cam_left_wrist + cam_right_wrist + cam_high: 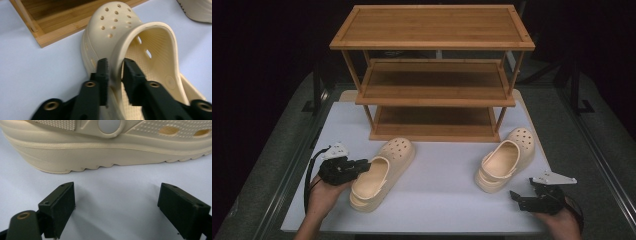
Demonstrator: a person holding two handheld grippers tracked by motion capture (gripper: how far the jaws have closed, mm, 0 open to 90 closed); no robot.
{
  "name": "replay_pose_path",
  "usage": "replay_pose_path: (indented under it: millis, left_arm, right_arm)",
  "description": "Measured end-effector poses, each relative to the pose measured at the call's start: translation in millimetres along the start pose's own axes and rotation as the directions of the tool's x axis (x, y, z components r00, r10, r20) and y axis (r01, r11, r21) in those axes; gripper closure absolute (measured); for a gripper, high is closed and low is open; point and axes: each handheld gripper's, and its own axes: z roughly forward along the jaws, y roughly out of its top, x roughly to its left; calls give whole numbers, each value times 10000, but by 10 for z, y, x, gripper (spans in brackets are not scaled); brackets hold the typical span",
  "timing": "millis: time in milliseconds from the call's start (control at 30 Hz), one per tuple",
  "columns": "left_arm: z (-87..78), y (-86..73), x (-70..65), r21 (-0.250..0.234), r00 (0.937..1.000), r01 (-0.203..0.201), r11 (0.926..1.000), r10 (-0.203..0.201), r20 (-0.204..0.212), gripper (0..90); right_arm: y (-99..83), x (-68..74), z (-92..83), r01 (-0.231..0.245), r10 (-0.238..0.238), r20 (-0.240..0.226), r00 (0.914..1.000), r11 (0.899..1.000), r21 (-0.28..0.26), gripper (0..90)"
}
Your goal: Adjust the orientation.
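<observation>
The wooden rack [432, 75] with three shelves stands at the far side of the white table [437, 200], and all its shelves are empty, so it is probably the place where the shoes must go. Two cream clogs lie on the table in front of it, well apart. The left clog [382, 172] lies just before the lowest shelf, its toe pointing to the rack; the left claw [364, 164] is closed on the side wall of its opening, one jaw inside and one outside. For doing this step well, I think the grip must stay firm and deep on the rim, because the wall is soft and can slip out when the shoe is lifted; the toe should go up a little to pass the front edge of the shelf. The right clog [504, 160] lies near the right post of the rack. The right claw [518, 196] is wide open and holds nothing, low over the table just beside the heel of this clog, not touching it. The rack posts can stand in the way.
</observation>
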Motion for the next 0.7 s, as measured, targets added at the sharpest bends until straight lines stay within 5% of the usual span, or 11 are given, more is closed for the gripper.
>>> replay_pose_path:
  millis: [400, 533, 700]
  left_arm:
    - [-244, -87, 309, -191, 9979, 652, 9977, -652, -20, 360]
    - [-310, -153, 427, -84, 9958, 694, 9976, -698, -595, 253]
    - [-298, -307, 626, 148, 9829, 813, 9966, -777, -1668, 94]
  right_arm:
    - [-2, 0, 0, 11, -11, 5, 10000, 10000, -14, 139]
    - [-2, 1, 1, 29, -29, 11, 10000, 10000, -18, 139]
    - [1, 4, 1, 57, -57, 23, 10000, 10000, 13, 137]
